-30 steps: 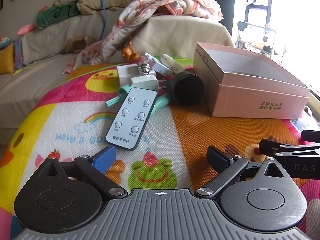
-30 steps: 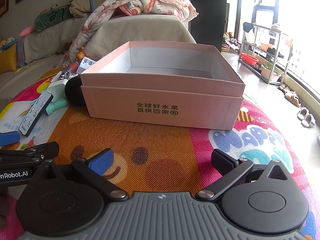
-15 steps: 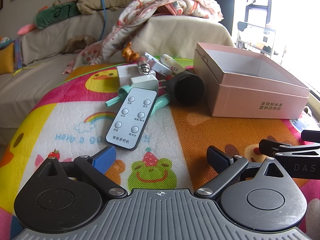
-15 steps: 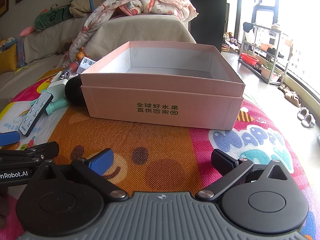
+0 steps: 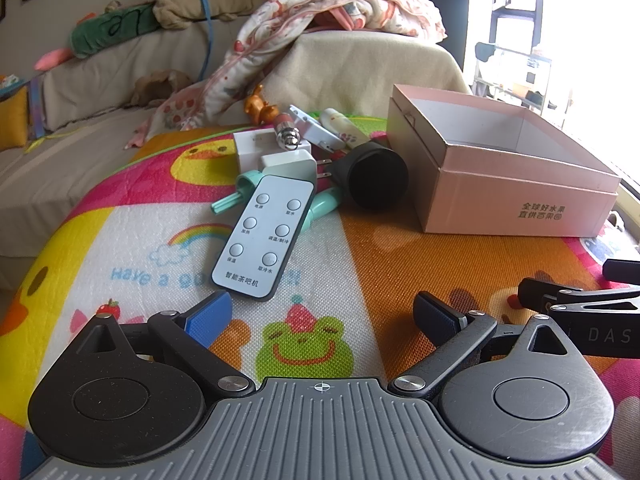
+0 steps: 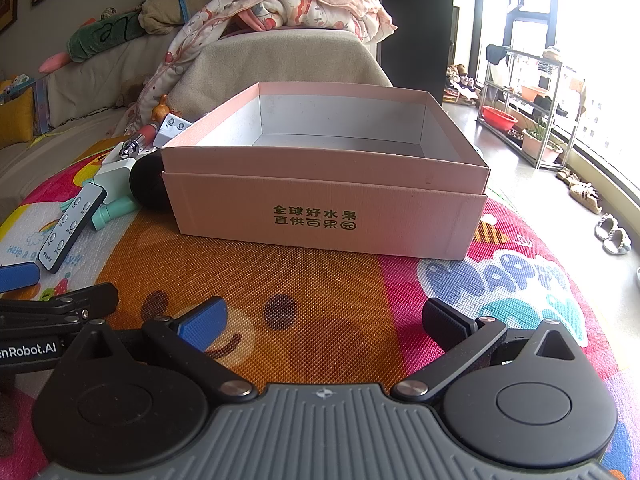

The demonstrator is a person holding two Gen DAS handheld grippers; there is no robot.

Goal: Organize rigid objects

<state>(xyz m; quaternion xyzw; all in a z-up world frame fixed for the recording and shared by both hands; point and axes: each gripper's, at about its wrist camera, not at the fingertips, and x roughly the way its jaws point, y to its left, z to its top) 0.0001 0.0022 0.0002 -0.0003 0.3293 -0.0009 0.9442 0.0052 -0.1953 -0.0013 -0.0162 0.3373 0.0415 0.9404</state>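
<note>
Left wrist view: the left gripper (image 5: pixel 322 312) is seen low over a colourful play mat (image 5: pixel 120 240), its fingers (image 5: pixel 210 314) spread wide with nothing between them. Just ahead of the blue-padded finger a white remote control (image 5: pixel 262 236) is laid flat on the mat, six round buttons facing up. Under its far end a mint-green plastic piece (image 5: pixel 320 206) is partly covered, and behind it a white plug adapter (image 5: pixel 290 164) and a white block (image 5: pixel 252 144) are piled together. A metal-tipped pink tube (image 5: pixel 286 130), a white clip-like piece (image 5: pixel 316 132) and a cream tube (image 5: pixel 340 124) are heaped further back, with a small orange figurine (image 5: pixel 260 106) beyond them. To the right of the pile a black cylinder (image 5: pixel 376 178) is lying on its side, close beside the box. An open pink cardboard box (image 5: pixel 520 208) is set on the orange part of the mat, its white interior holding nothing visible. At the far right edge part of the other tool can be seen.

From the right wrist view, the right gripper (image 6: pixel 322 320) is held before the box (image 6: pixel 320 216), fingers (image 6: pixel 204 322) likewise released and apart. The remote control (image 6: pixel 70 226) and the pile are seen at the left of the box. A covered sofa (image 6: pixel 280 60) with a patterned blanket (image 6: pixel 288 8) is placed behind.
</note>
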